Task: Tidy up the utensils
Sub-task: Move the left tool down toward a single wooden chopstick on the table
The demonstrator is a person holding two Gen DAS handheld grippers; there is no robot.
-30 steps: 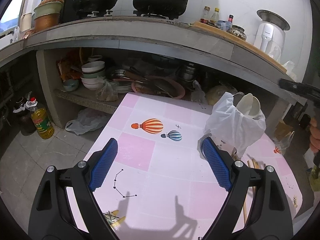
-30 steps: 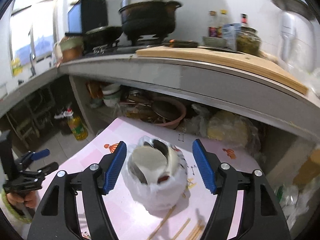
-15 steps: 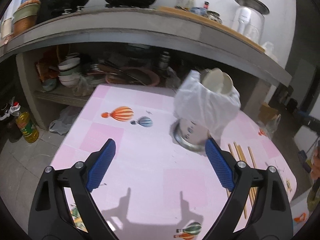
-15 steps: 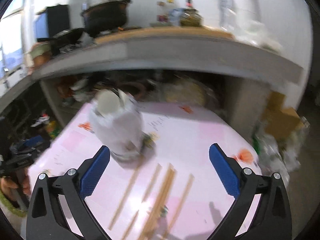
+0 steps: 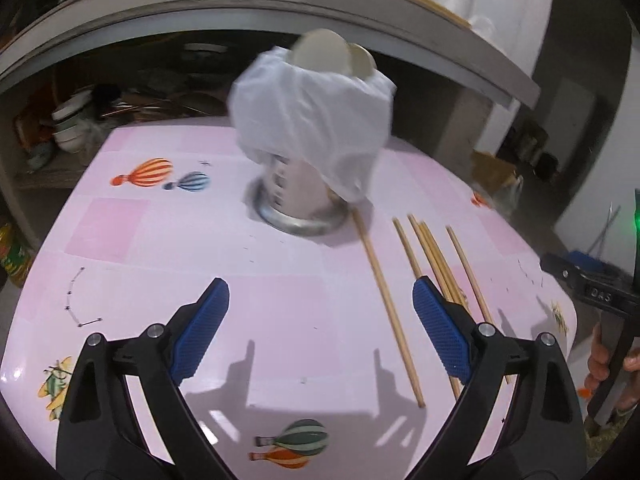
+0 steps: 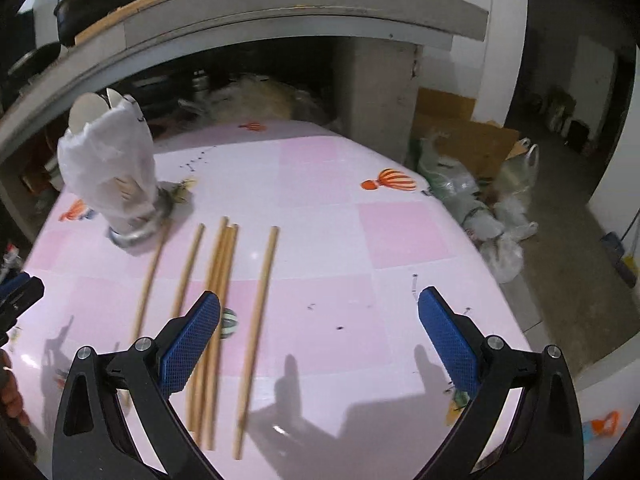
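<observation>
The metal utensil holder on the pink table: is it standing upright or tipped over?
Upright. The utensil holder stands on its round base on the table, white bag draped over it, spoon heads poking from the top.

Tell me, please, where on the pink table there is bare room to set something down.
Bare patches: left of the metal holder, and between the rightmost chopstick and the table's right edge. Crowded: the chopsticks in front of the holder.
</observation>
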